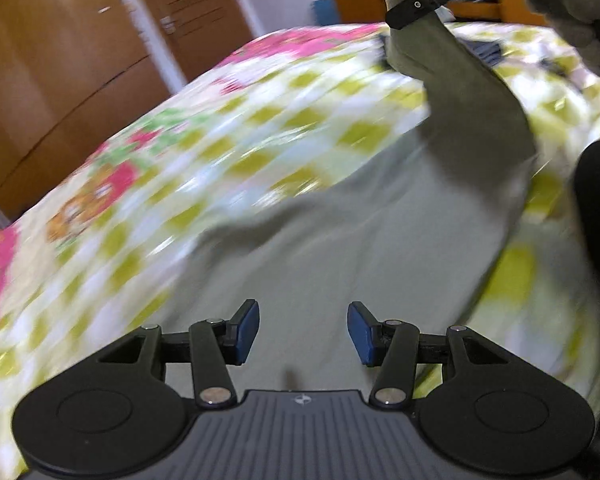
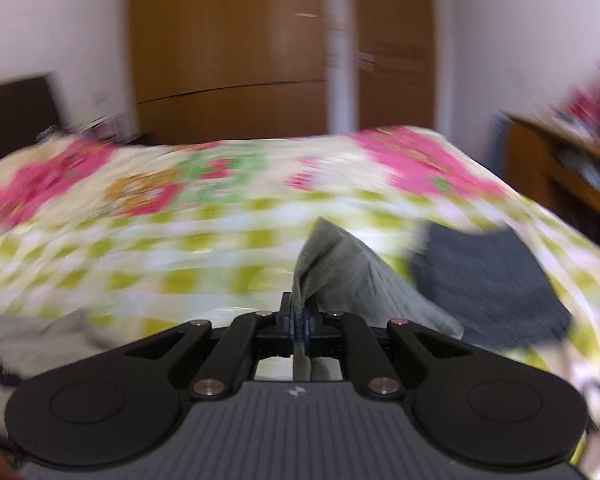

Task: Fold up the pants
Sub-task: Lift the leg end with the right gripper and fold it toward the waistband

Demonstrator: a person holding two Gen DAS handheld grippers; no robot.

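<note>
Grey-green pants (image 1: pixel 340 248) on the bed (image 1: pixel 160 168): right gripper (image 2: pixel 300 322) clamped on a leg end, left gripper (image 1: pixel 303 330) fingers apart, empty. Carry the leg across taut, align edges before release.

- This is a bedroom in a home.
- A bed (image 2: pixel 220 240) fills most of both views, spread with a bedcover (image 1: pixel 204 140) checked in yellow-green and white, with pink flowers.
- A tall brown wooden wardrobe (image 2: pixel 236 48) stands against the pale wall behind it.
- A wooden desk (image 2: pixel 560 168) with blurred clutter stands at the side.
- Clothing lies on the bed: grey-green pants (image 1: pixel 340 240) and a dark garment (image 2: pixel 488 276).
</note>
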